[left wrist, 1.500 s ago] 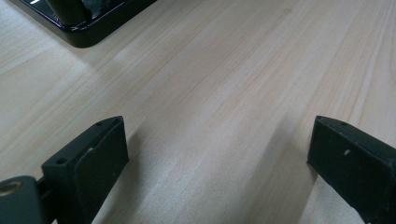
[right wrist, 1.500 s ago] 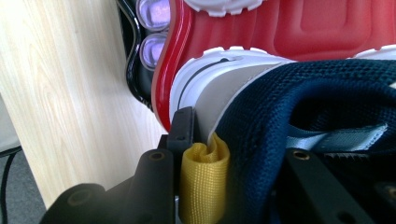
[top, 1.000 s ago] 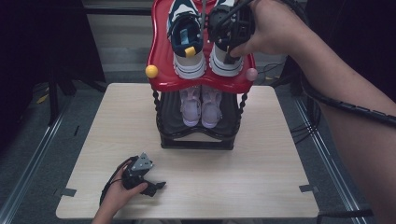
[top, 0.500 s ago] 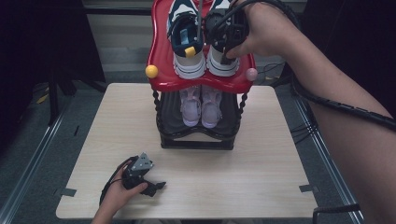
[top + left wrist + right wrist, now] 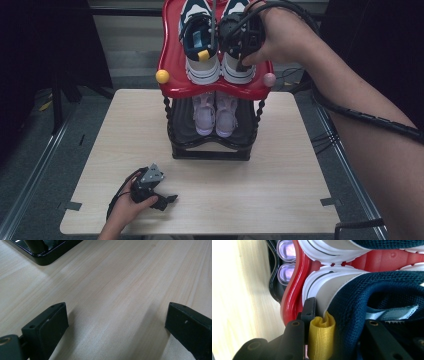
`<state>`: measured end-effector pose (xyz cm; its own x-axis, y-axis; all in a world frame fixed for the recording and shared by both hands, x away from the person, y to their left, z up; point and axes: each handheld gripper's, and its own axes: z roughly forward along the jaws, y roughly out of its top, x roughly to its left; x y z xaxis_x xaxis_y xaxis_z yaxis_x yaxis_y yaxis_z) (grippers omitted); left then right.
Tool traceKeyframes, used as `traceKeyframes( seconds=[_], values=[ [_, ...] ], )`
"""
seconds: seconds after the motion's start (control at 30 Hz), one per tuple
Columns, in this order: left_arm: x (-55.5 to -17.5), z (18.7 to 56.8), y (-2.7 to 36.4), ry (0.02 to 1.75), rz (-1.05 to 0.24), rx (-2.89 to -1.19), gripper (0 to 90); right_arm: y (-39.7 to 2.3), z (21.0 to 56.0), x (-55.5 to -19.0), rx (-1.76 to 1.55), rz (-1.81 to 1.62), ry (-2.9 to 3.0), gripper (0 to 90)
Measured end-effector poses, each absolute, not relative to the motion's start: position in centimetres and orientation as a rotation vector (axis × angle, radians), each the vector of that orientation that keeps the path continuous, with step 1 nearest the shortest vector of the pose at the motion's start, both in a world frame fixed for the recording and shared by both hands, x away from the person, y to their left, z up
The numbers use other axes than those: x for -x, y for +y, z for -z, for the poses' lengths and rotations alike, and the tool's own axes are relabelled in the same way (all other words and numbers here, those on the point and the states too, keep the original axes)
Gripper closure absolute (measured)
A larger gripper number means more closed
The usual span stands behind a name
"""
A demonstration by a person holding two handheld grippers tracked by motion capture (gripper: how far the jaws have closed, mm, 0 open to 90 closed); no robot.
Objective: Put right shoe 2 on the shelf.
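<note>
At the top of the frame the right gripper clamped the right sneaker's heel on the red shelf; lifting clear probably came next. Lower left, the left gripper sat wide open, holding nothing.

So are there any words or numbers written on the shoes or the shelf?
None can be read. The navy and white shoes on the red top shelf, the pale purple shoes below, the yellow heel loop and the wooden table show no words, brands or numbers.
</note>
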<state>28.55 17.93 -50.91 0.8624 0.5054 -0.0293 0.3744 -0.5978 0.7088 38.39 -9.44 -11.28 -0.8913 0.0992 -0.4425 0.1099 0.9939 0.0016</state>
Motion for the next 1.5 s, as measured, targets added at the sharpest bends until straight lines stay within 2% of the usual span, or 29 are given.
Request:
traceKeyframes(
  seconds=[0.93,1.2,1.5],
  values=[
    [-28.6,50.9,17.9,0.632,-0.224,-2.278,3.9,-10.1,11.9,-38.4,-0.160,-0.031,2.672,64.5],
    [-28.6,50.9,17.9,0.632,-0.225,-2.275,3.9,-10.1,11.7,-38.1,-0.209,-0.041,2.661,53.4],
    [-28.6,50.9,17.9,0.632,-0.225,-2.275,3.9,-10.7,11.2,-37.9,-0.216,-0.095,2.644,46.0]
  ],
)
